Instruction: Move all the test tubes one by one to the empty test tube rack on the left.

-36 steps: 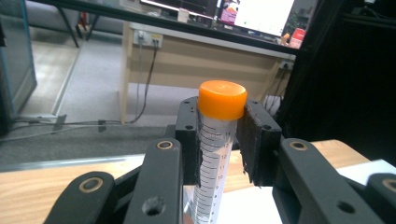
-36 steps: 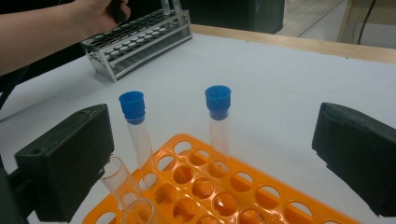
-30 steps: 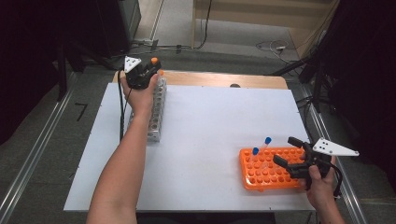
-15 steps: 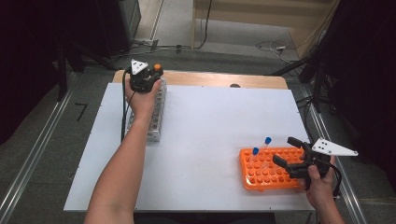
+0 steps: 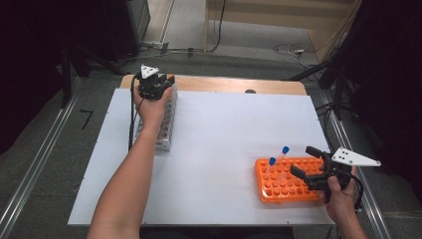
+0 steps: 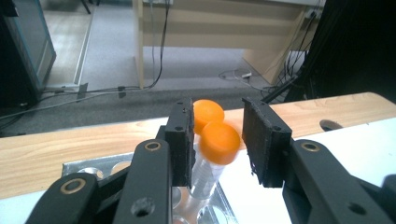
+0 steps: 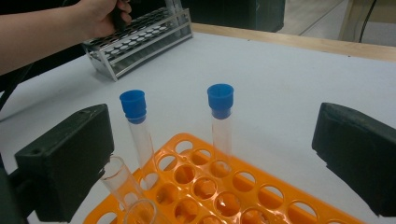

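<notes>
My left gripper (image 5: 160,80) hovers at the far end of a metal tube rack (image 5: 166,127). In the left gripper view its jaws (image 6: 217,140) stand on either side of an orange-capped tube (image 6: 219,142) that rises from the metal rack (image 6: 93,165). The left jaw is against the tube and a thin gap shows at the right jaw. A second orange cap (image 6: 208,113) stands just behind. My right gripper (image 5: 302,160) is wide open over the orange rack (image 5: 283,191). Two blue-capped tubes (image 7: 133,105) (image 7: 220,100) stand in the orange rack (image 7: 224,186) beyond the jaws.
The white board (image 5: 224,134) covers most of the table, with a wooden strip (image 5: 234,84) along its far edge. Two uncapped clear tubes (image 7: 119,179) stand in the near-left holes of the orange rack. Cables lie on the floor behind the table.
My left gripper has come slightly nearer and lower at the rack's far end, and the orange cap beside it in the high view is now covered. The right gripper has stayed put.
</notes>
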Demonstrator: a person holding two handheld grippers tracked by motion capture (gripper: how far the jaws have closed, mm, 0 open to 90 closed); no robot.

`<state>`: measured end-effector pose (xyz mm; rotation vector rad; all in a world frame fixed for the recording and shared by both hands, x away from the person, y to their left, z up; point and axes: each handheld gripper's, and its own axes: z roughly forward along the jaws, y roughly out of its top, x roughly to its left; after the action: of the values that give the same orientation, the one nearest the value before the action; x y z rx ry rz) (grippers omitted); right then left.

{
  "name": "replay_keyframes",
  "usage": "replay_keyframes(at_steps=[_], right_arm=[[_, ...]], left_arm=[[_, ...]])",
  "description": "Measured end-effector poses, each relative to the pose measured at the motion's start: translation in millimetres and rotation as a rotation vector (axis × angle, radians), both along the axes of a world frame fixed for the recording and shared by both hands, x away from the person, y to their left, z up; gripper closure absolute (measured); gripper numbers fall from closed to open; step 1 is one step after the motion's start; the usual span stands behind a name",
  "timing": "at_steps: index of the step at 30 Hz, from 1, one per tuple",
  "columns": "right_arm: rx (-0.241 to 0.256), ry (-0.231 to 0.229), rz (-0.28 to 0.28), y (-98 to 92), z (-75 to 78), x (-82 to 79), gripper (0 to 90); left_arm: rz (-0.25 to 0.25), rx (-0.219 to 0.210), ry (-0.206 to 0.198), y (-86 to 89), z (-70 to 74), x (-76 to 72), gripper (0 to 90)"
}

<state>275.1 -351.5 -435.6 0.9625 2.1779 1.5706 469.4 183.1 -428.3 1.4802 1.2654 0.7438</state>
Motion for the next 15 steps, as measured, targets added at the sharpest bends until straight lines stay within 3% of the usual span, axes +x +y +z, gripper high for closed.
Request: replay_keyframes(at_steps=[5,15], right_arm=[[0.002,-0.001,0.001,0.1,0.1,0.1,0.0],[0.006,0.005,0.001,-0.2,-0.4,1.0,0.0]], left_arm=[[-0.011,-0.028,0.006,1.7,3.8,-2.9,53.7],[-0.105,-0.105,0.002,-1.4,17.8,-24.3,20.3]])
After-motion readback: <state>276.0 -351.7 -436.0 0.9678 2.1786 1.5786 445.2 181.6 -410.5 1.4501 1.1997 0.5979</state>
